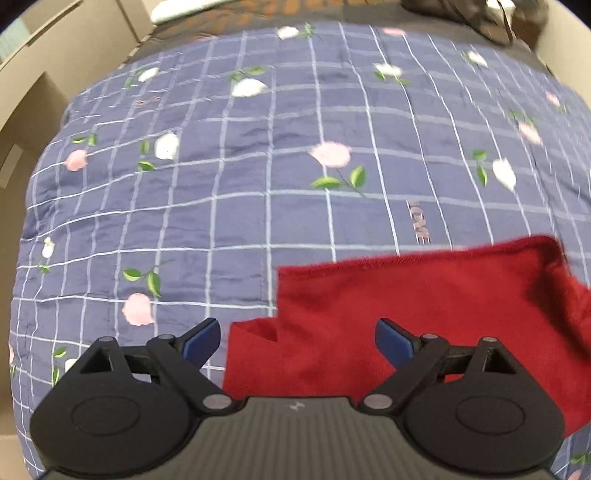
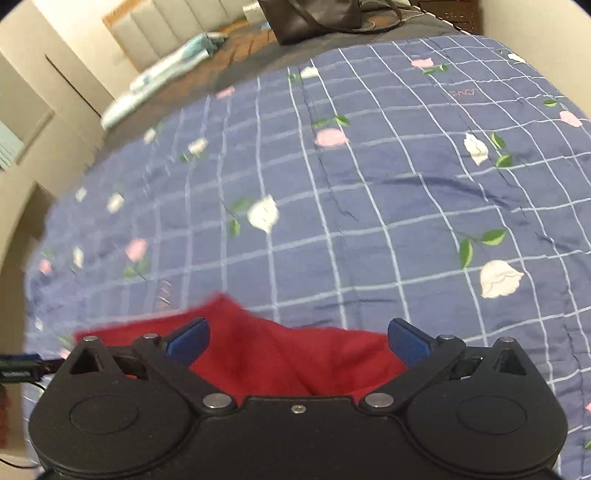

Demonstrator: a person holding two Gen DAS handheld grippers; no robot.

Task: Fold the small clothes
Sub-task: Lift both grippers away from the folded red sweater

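Note:
A red cloth lies on the blue checked floral quilt, folded over so that a lower layer sticks out at its left. My left gripper hovers over the cloth's near left part, wide open, nothing between its blue pads. In the right wrist view the same red cloth bunches up with a raised fold. My right gripper stands open above it, its blue pads apart and holding nothing.
The quilt covers a bed. Cardboard boxes stand along the left side. A dark bag sits at the far end of the bed, with a white and teal bundle to its left.

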